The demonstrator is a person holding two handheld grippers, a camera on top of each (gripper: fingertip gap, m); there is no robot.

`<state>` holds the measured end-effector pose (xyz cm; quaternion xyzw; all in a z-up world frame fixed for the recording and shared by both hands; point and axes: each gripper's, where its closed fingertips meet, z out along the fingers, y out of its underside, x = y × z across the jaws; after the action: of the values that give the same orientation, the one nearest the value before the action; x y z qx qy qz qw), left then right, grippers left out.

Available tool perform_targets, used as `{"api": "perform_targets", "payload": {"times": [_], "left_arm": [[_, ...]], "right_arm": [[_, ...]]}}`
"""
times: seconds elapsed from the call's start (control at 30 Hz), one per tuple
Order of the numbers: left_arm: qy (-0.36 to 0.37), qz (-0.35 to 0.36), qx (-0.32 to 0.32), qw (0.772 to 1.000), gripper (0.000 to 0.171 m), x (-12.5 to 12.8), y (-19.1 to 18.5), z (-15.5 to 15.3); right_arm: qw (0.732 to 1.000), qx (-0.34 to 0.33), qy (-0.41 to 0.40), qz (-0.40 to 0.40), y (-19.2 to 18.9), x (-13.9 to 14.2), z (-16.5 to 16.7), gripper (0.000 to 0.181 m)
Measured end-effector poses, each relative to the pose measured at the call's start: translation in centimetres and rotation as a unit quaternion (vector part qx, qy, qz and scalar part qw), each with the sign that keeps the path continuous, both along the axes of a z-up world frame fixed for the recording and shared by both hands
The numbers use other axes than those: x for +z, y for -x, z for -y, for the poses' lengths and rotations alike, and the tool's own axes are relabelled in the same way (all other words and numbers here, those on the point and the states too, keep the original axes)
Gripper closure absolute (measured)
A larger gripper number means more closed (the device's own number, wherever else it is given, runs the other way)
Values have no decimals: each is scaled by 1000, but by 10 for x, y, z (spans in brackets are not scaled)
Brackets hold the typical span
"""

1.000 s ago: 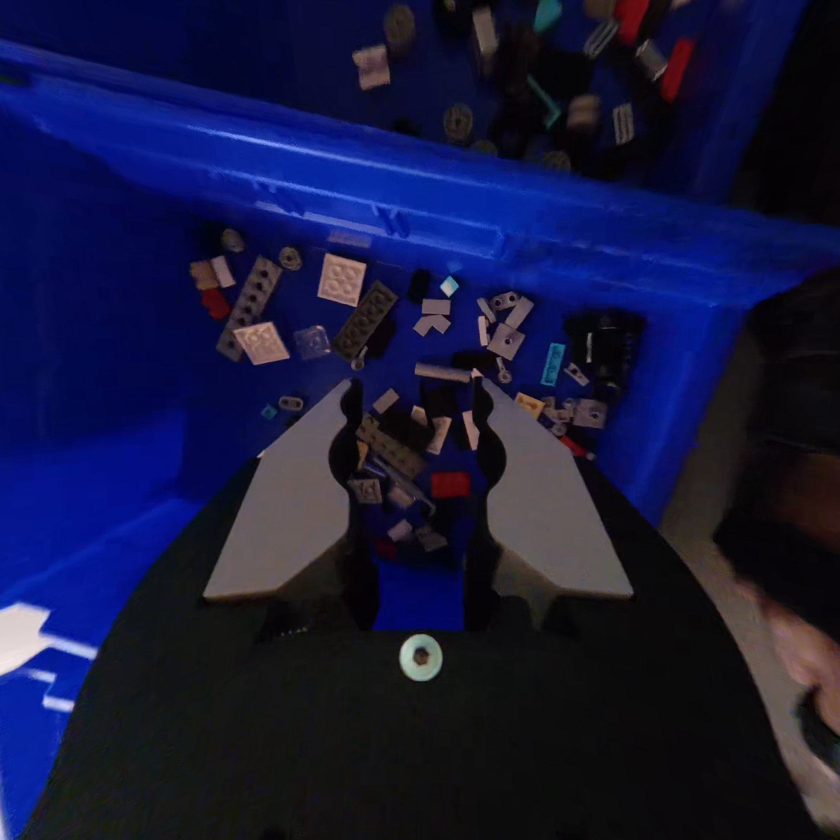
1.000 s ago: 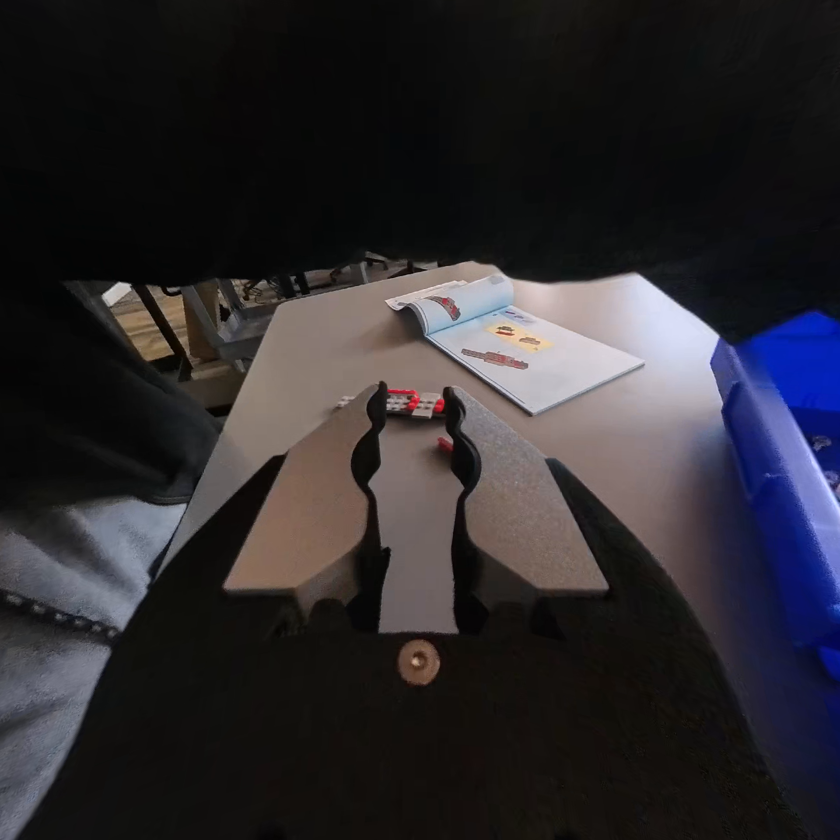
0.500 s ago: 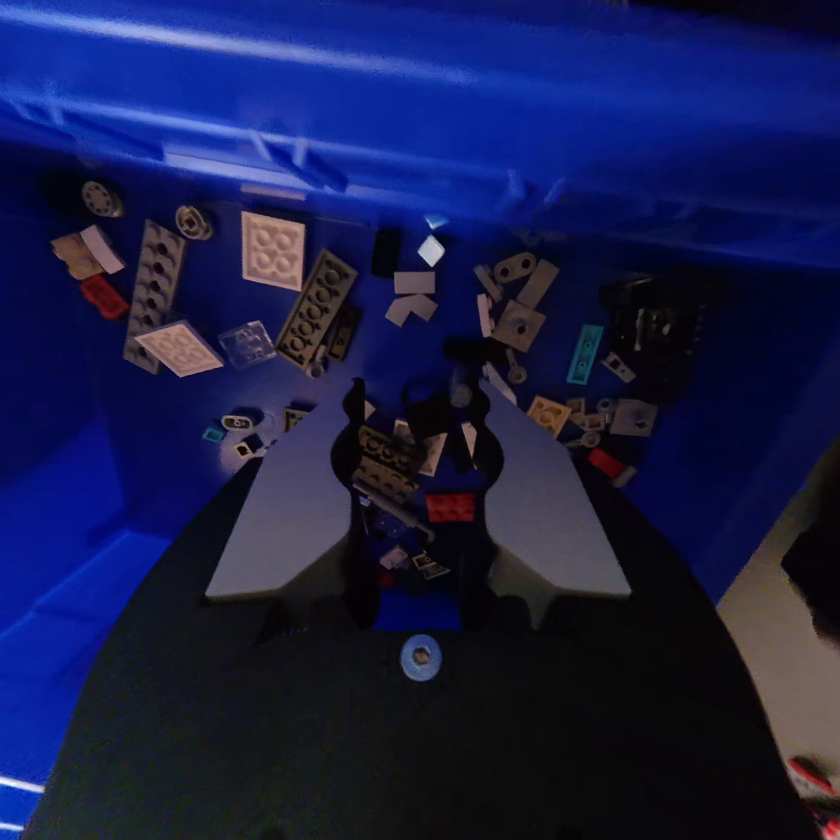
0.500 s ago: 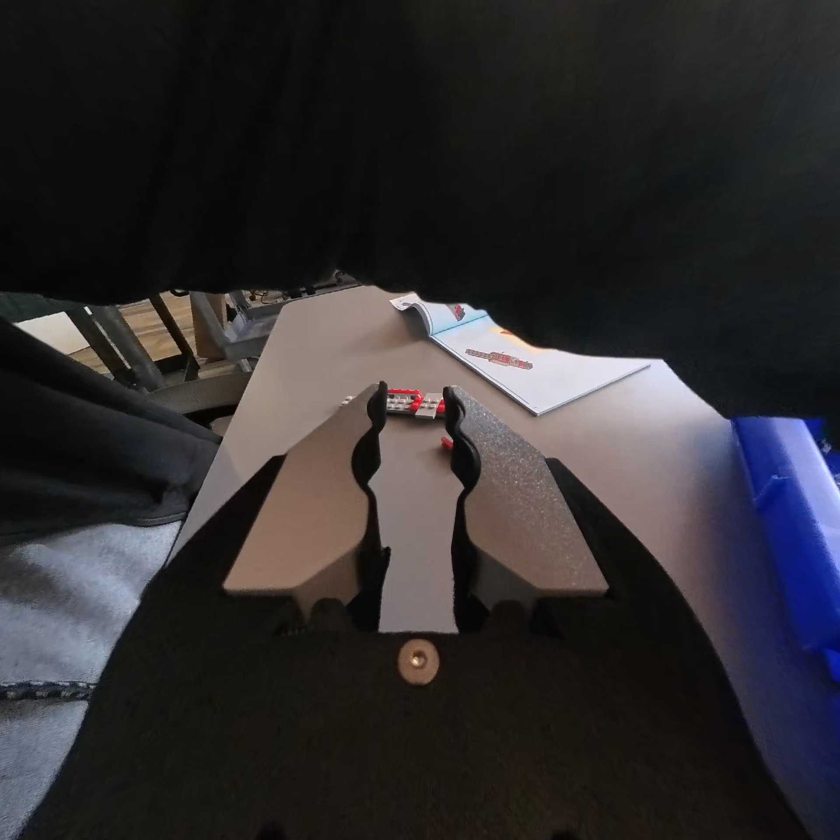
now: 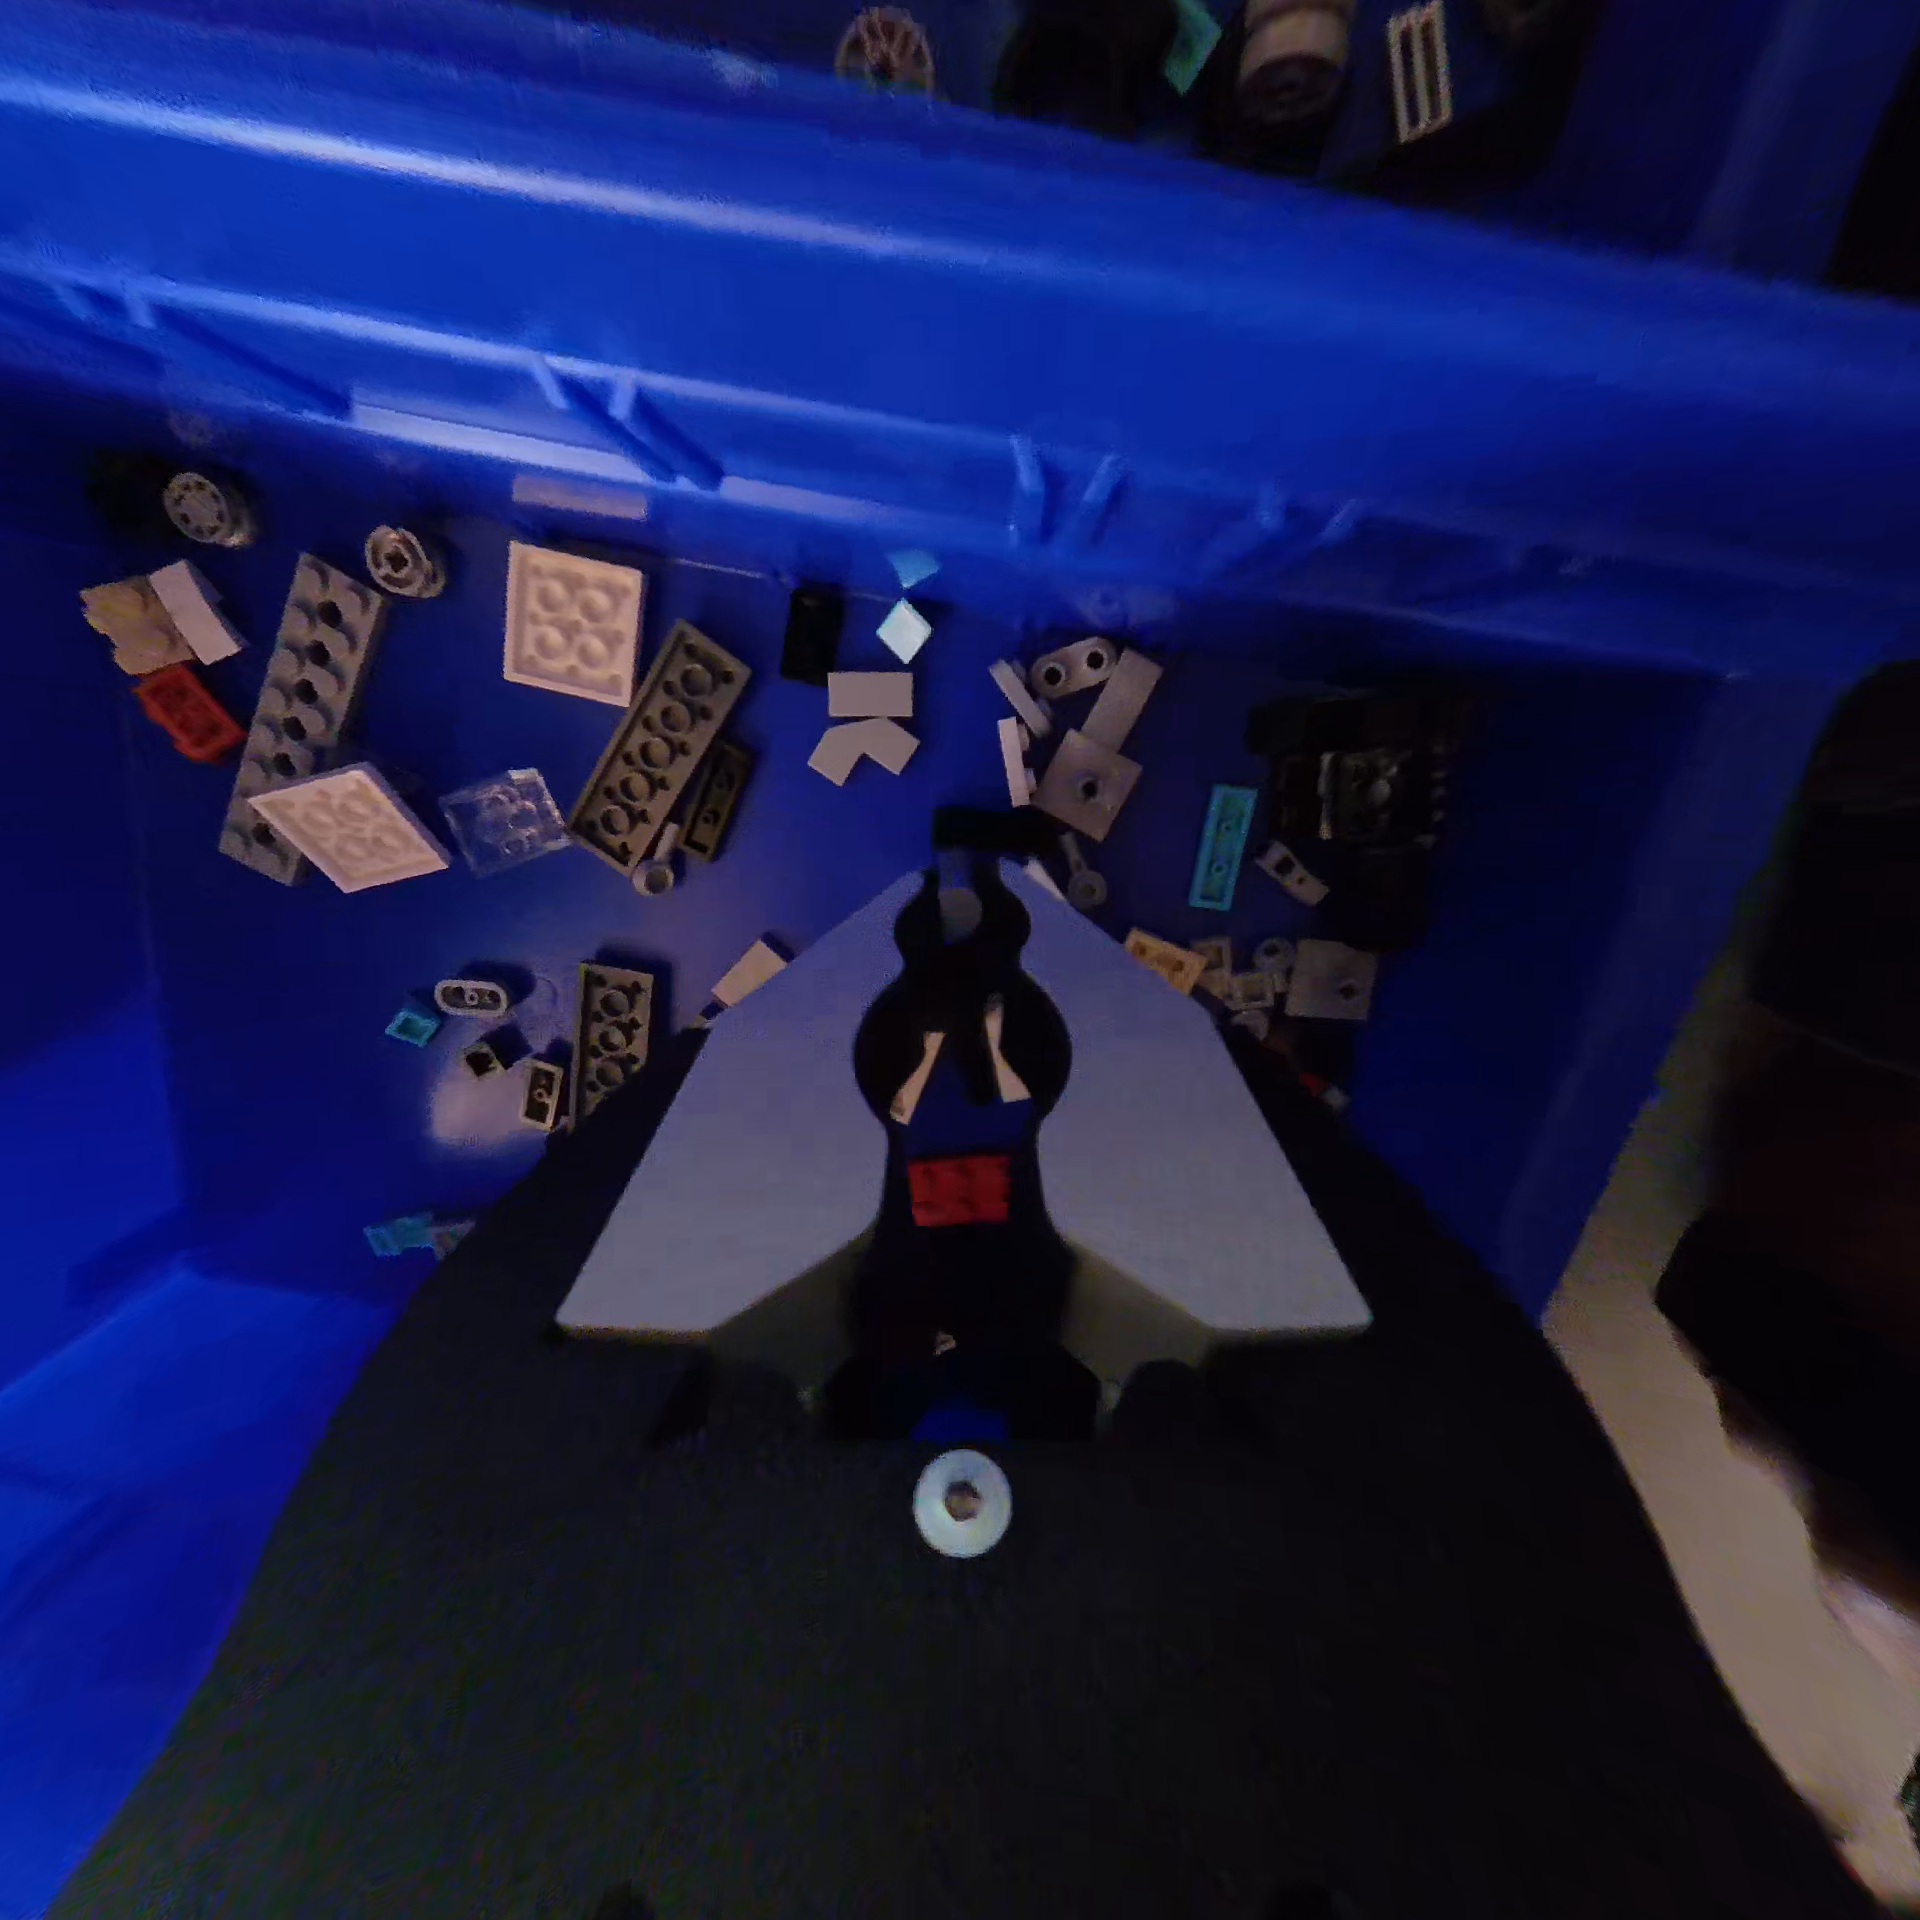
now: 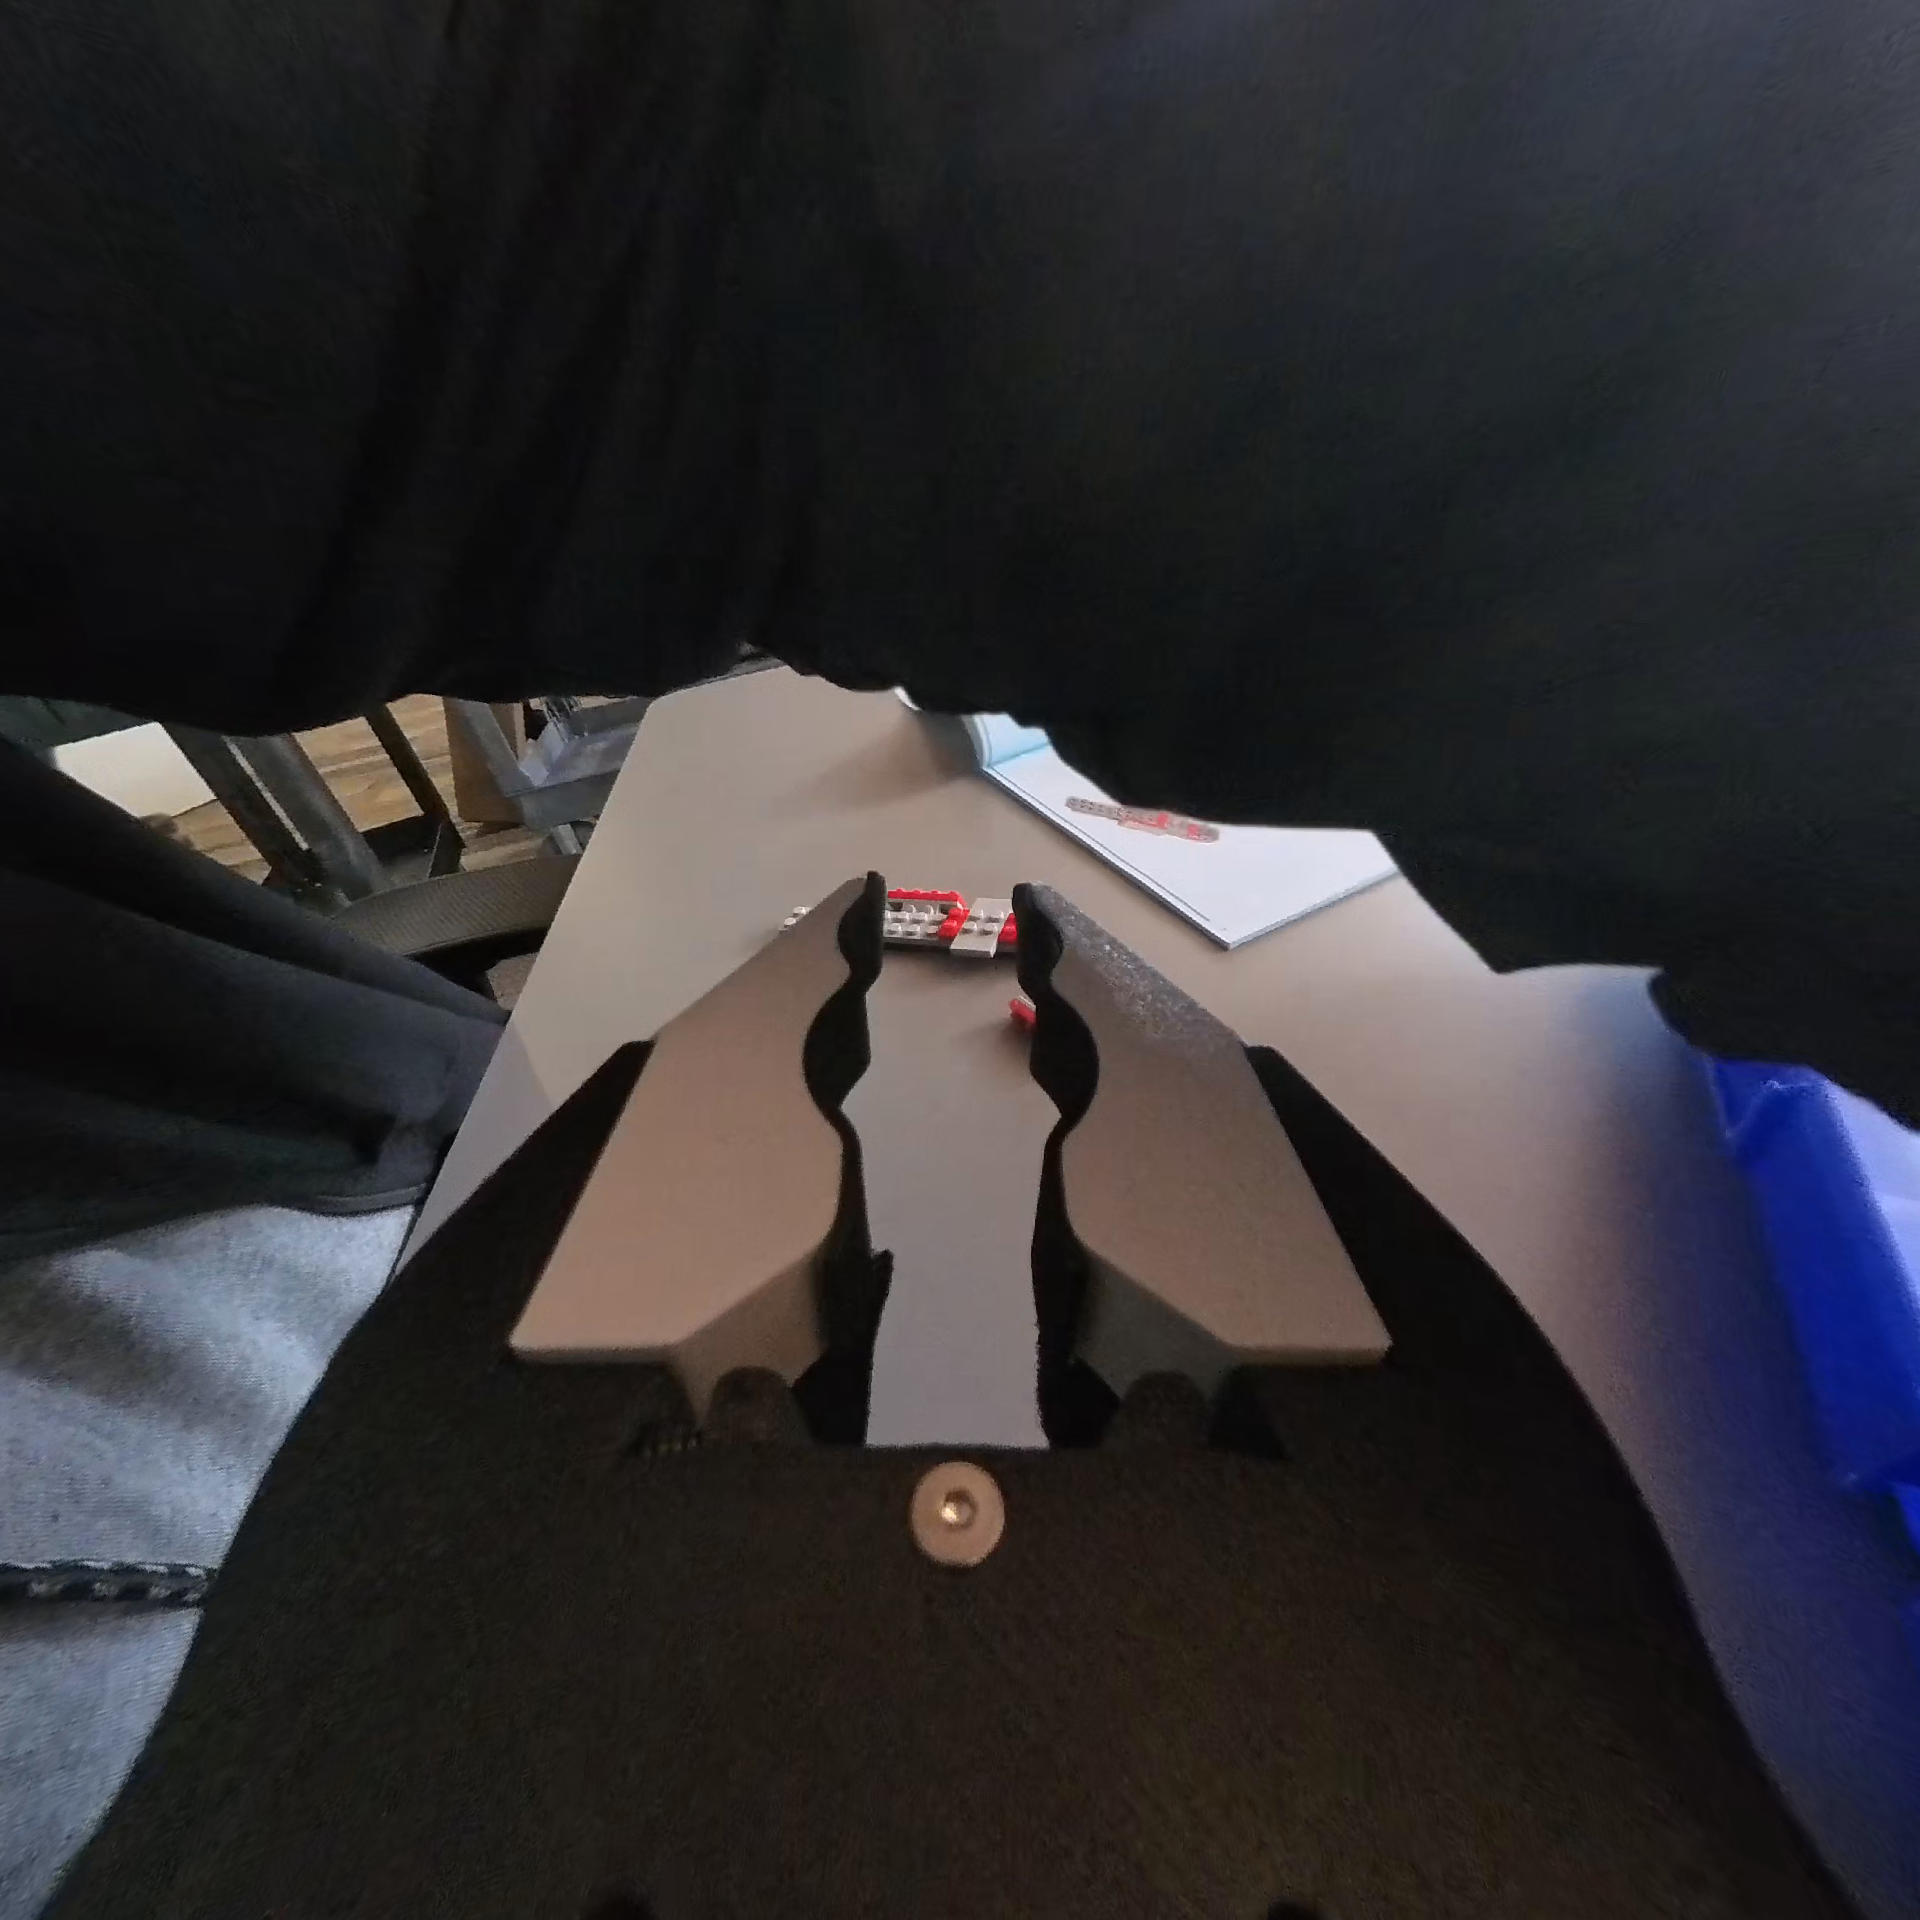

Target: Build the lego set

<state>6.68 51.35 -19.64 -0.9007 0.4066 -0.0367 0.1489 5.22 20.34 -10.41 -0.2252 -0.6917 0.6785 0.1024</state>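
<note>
Left wrist view looks down into a deep blue plastic bin (image 5: 935, 312) whose floor is strewn with loose lego pieces (image 5: 665, 748): grey holed plates, white square plates, a clear tile, small teal and black bits, and a few wheels near the far wall. The left gripper (image 5: 961, 899) hangs low inside this bin with its tips drawn nearly together around a small grey piece (image 5: 961, 914); whether that piece is truly clamped I cannot tell through the blur. A red brick (image 5: 958, 1188) lies on the bin floor, seen through the gap lower between the fingers. Past the ribbed rim, a second compartment holds more dark pieces. Right wrist view shows a smooth grey table (image 6: 727, 831), with a dark sleeve (image 6: 935, 364) filling the upper half of the frame. The right gripper (image 6: 943, 902) hovers above the tabletop with its fingers spread apart and nothing between them. Just beyond its tips sits the partly built red and grey lego assembly (image 6: 940, 920), and a small red piece (image 6: 1020, 1010) lies beside the right finger. An open instruction booklet (image 6: 1226, 862) rests farther back on the table. The blue bin's edge shows at the right, and chair legs and a wooden floor beyond the table's far corner.
</note>
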Motion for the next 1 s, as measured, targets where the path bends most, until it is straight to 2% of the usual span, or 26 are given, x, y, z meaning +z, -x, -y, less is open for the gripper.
{"api": "perform_targets", "payload": {"times": [0.13, 0.27, 0.37, 0.47, 0.53, 0.67, 0.77, 0.8, 0.87, 1.0], "left_arm": [[-44, 48, 40, 997, 165, 33, 1, -2], [-134, 116, 132, 975, 165, 92, 19, 16], [-214, 149, 222, 940, 166, 133, 47, 64], [-269, 165, 331, 889, 165, 147, 78, 143], [-288, 177, 403, 851, 166, 142, 91, 205], [-288, 185, 522, 781, 166, 106, 99, 322], [-262, 204, 573, 749, 166, 75, 95, 382], [-254, 210, 581, 744, 166, 67, 94, 393], [-235, 222, 576, 751, 166, 55, 92, 404], [-207, 220, 519, 799, 166, 44, 103, 394]], "right_arm": [[1000, -1, 4, 2, 0, 1, -1, 154], [1000, -3, 8, 3, 1, 1, -2, 154], [1000, -6, 13, 6, 2, 2, -4, 154], [1000, -11, 20, 12, 4, 2, -6, 154], [999, -14, 25, 20, 7, 2, -8, 154], [998, -20, 32, 41, 12, 0, -10, 154], [997, -30, 29, 63, 19, -4, -11, 153], [997, -38, 28, 67, 23, -6, -11, 153], [996, -57, 20, 68, 33, -7, -10, 153], [995, -79, -16, 54, 50, -12, 11, 152]]}}
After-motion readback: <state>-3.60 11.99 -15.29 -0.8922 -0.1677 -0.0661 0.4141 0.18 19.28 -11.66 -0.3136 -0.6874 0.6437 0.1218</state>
